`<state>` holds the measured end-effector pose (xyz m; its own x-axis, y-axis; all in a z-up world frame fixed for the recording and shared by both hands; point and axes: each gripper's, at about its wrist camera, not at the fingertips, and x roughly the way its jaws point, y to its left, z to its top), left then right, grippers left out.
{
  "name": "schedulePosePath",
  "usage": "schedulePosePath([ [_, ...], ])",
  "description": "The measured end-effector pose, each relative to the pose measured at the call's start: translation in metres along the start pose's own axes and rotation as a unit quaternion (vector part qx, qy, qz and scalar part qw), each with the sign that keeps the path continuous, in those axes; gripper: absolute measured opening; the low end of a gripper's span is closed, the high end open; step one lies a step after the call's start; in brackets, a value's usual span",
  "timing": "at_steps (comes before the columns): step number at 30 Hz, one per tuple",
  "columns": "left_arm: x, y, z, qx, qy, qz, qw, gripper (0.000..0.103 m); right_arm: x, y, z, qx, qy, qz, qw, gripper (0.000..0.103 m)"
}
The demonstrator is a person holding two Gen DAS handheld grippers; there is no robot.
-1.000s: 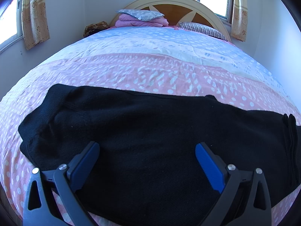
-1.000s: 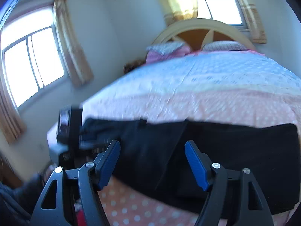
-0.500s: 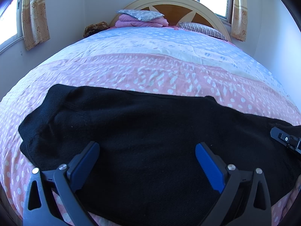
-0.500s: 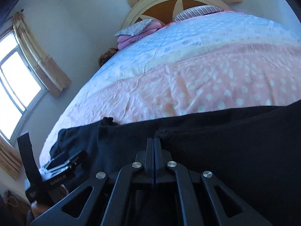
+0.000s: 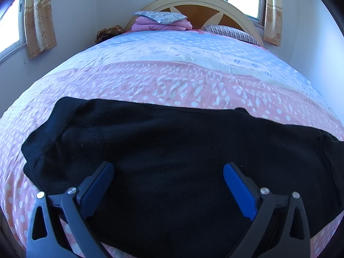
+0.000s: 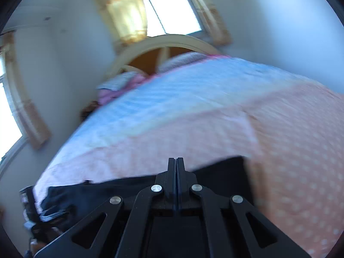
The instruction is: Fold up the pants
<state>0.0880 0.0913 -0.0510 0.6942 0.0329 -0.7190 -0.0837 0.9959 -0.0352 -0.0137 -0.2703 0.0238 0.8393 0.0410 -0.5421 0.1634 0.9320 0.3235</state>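
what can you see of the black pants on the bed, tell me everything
The black pants look like soft knit fabric, spread flat and sideways across the pink dotted end of the bedspread. A ribbed band shows at their left end. The open left gripper hovers over the near edge. The right gripper is shut at the far end; whether it pinches fabric is hidden.

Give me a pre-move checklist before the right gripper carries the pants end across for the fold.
1. Right gripper shut: ok, fingers pressed together.
2. Cloth actually between its fingers: cannot tell, the pinch point is hidden and the view is blurred.
3. Left gripper open: ok, fingers spread wide over the black pants.
4. Left gripper anchoring the pants: not ok, it grips nothing.
5. Pants spread out on the bedspread: ok, though the right end looks bunched.
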Motion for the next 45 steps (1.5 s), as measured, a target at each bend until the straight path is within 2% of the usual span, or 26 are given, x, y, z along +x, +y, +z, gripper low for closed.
schedulePosePath([
  [2,0.0,-0.001,0.0,0.001,0.0,0.002,1.0,0.103,0.024,-0.03,-0.013,0.026,0.044,-0.047,0.998,0.001],
  [4,0.001,-0.001,0.0,0.003,0.0,0.003,1.0,0.103,0.038,-0.049,-0.026,0.054,0.044,-0.01,0.998,0.001],
  [7,0.001,0.0,0.0,0.002,0.0,0.002,1.0,0.103,0.033,-0.064,-0.023,0.097,0.035,0.03,0.994,0.001],
  [10,0.001,0.0,0.0,0.002,0.0,0.001,1.0,0.103,0.015,-0.057,-0.018,0.095,0.021,0.021,0.995,0.001],
  [11,0.001,0.001,-0.001,0.001,-0.001,0.001,1.0,0.103,0.002,-0.057,-0.016,0.102,0.006,0.028,0.994,0.001],
  [13,0.001,0.0,-0.001,0.001,0.0,0.001,1.0,0.103,-0.019,-0.049,-0.014,0.098,0.004,0.042,0.994,0.001],
  [15,0.001,0.0,-0.001,0.002,-0.001,0.002,1.0,0.103,-0.038,-0.036,-0.021,0.072,0.006,0.036,0.997,0.001],
  [17,0.001,0.001,-0.001,0.002,-0.001,0.003,1.0,0.103,-0.05,-0.027,-0.038,0.041,0.012,0.012,0.999,0.001],
  [19,0.001,0.0,-0.001,0.002,-0.001,0.003,1.0,0.103,-0.042,-0.031,-0.058,0.045,0.033,-0.014,0.998,0.001],
  [20,0.0,0.0,-0.001,0.002,-0.001,0.003,1.0,0.103,-0.036,-0.036,-0.068,0.059,0.044,-0.012,0.997,0.001],
  [21,0.0,0.001,-0.001,0.002,-0.001,0.003,1.0,0.103,-0.037,-0.041,-0.075,0.071,0.027,-0.003,0.997,0.001],
  [25,0.0,0.001,-0.001,0.001,0.0,0.001,1.0,0.103,-0.037,-0.032,-0.064,0.054,0.037,-0.021,0.998,0.001],
  [26,0.0,0.0,-0.001,0.001,-0.001,0.001,1.0,0.103,-0.038,-0.026,-0.061,0.053,0.032,-0.015,0.998,0.001],
  [29,-0.001,0.001,0.0,-0.001,0.001,-0.002,1.0,0.103,-0.035,0.011,-0.053,0.02,0.018,0.049,0.998,0.001],
  [32,-0.012,0.004,0.0,0.007,0.002,-0.024,0.9997,0.103,-0.016,0.055,-0.054,-0.019,0.039,0.101,0.994,0.001],
  [34,-0.028,0.016,-0.003,0.005,-0.012,-0.034,0.9993,0.103,-0.001,0.085,-0.058,-0.043,0.059,0.139,0.988,0.001],
  [37,-0.052,0.048,-0.007,-0.026,-0.04,-0.014,0.9988,0.103,0.013,0.119,-0.069,-0.081,0.068,0.163,0.981,0.001],
  [40,-0.065,0.093,-0.012,-0.095,-0.045,0.006,0.9944,0.103,0.033,0.14,-0.087,-0.133,0.083,0.138,0.978,0.001],
  [41,-0.065,0.108,-0.015,-0.126,-0.038,0.009,0.9913,0.103,0.045,0.14,-0.096,-0.142,0.101,0.123,0.977,0.001],
  [43,-0.057,0.132,-0.021,-0.181,-0.01,0.007,0.9834,0.103,0.044,0.138,-0.101,-0.134,0.088,0.129,0.979,0.001],
  [45,-0.046,0.151,-0.028,-0.249,0.015,-0.014,0.9683,0.103,0.043,0.138,-0.1,-0.134,0.086,0.135,0.978,0.001],
])
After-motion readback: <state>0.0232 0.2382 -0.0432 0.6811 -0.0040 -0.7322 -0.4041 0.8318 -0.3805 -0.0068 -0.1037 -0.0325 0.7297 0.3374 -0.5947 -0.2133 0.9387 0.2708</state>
